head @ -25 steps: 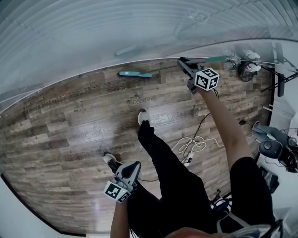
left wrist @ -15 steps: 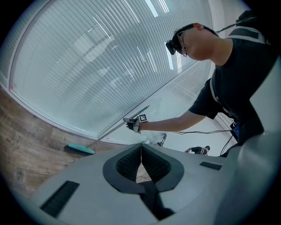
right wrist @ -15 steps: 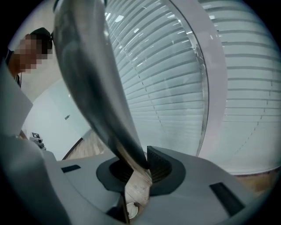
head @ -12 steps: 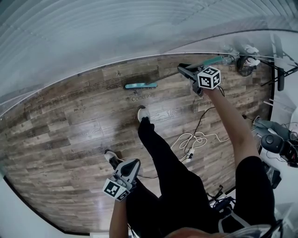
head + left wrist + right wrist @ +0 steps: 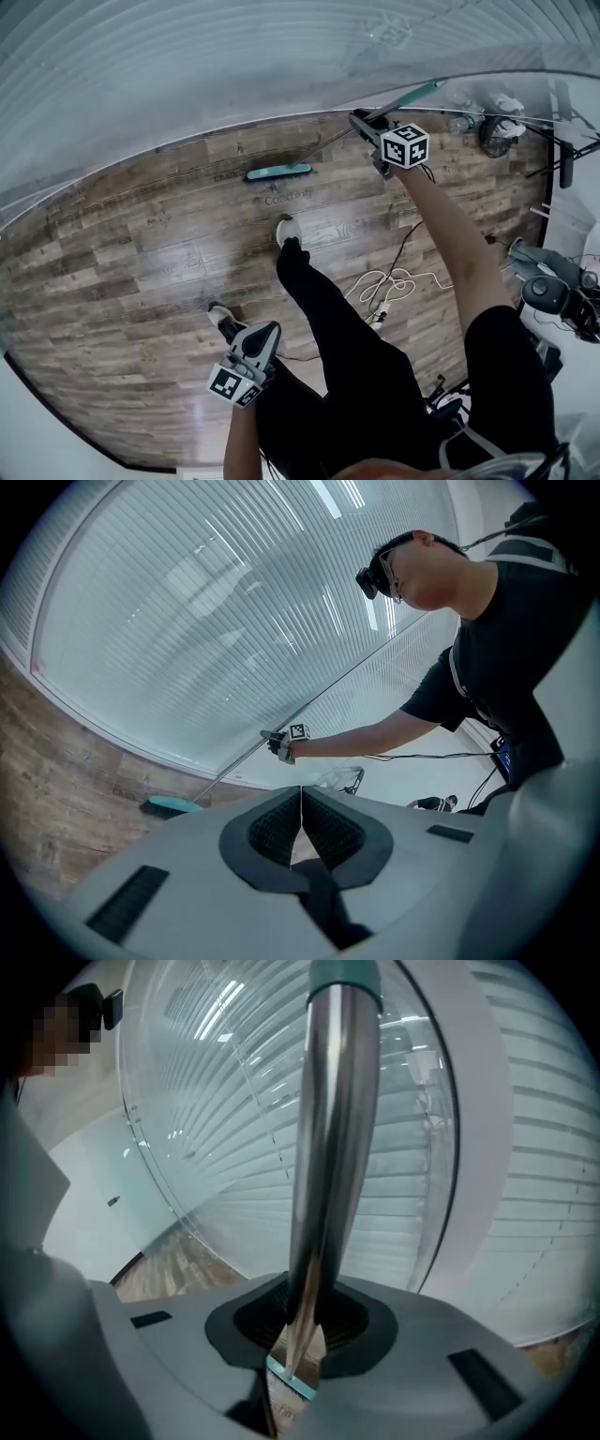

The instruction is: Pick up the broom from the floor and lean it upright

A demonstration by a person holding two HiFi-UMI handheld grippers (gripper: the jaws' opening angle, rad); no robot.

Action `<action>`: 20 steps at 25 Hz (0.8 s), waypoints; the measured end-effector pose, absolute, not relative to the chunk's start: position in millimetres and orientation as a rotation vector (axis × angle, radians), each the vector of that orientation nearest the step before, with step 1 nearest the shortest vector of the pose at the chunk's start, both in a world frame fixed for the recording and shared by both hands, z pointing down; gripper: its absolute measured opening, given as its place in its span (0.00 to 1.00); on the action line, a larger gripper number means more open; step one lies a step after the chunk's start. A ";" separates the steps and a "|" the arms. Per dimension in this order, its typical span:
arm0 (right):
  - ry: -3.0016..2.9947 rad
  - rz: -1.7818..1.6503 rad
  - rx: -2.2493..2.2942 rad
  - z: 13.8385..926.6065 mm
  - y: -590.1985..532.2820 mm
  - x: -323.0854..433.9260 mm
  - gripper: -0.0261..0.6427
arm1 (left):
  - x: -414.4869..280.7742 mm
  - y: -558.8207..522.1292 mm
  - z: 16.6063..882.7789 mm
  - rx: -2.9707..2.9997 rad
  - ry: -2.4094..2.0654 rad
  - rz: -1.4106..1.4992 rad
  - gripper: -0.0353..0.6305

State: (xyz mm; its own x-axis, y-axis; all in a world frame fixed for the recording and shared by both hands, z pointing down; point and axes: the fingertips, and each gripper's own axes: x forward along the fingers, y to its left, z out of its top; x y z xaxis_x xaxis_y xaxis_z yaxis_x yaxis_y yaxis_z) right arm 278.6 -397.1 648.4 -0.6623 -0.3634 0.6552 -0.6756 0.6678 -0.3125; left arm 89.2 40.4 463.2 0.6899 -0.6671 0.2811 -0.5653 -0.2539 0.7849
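Two grippers are shown: the right gripper (image 5: 366, 129) is clamped on the handle of the broom (image 5: 278, 172), its head resting on the floor (image 5: 141, 244) near the far wall (image 5: 187, 66), the left gripper (image 5: 265, 336) is shut empty, and the upright lean is judged underway, with tipping the handle against that wall called for next.

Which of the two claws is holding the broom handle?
The right claw: its jaws clamp the broom handle, while the left claw is shut on nothing, low beside the person's leg.
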 end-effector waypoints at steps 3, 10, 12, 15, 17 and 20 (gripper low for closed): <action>-2.338 0.724 0.818 646.6 -398.7 276.6 0.16 | 94.5 32.8 461.5 1.949 -0.949 -0.144 0.08; -2.399 0.747 0.846 638.2 -399.0 273.6 0.25 | 103.0 19.6 442.4 1.944 -0.939 -0.248 0.08; -2.398 0.759 0.866 638.3 -397.6 275.8 0.27 | 102.8 18.1 438.2 1.956 -0.929 -0.257 0.08; -2.391 0.788 0.884 638.6 -392.2 277.3 0.28 | 97.7 15.8 435.3 1.971 -0.936 -0.267 0.08; -2.384 0.777 0.889 635.9 -388.1 279.6 0.29 | 93.9 14.4 433.5 1.983 -0.944 -0.274 0.08; -2.374 0.755 0.912 630.2 -382.0 285.3 0.31 | 87.9 12.4 427.2 2.013 -0.946 -0.290 0.08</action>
State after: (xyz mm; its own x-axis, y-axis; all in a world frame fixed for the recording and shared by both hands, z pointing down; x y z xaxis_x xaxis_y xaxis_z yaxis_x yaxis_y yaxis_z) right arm 285.3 -382.0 630.2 -0.6602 -0.4457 0.6046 -0.7132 0.6246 -0.3183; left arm 87.9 12.4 427.2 0.6841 -0.7155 0.1416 -0.5128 -0.3338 0.7910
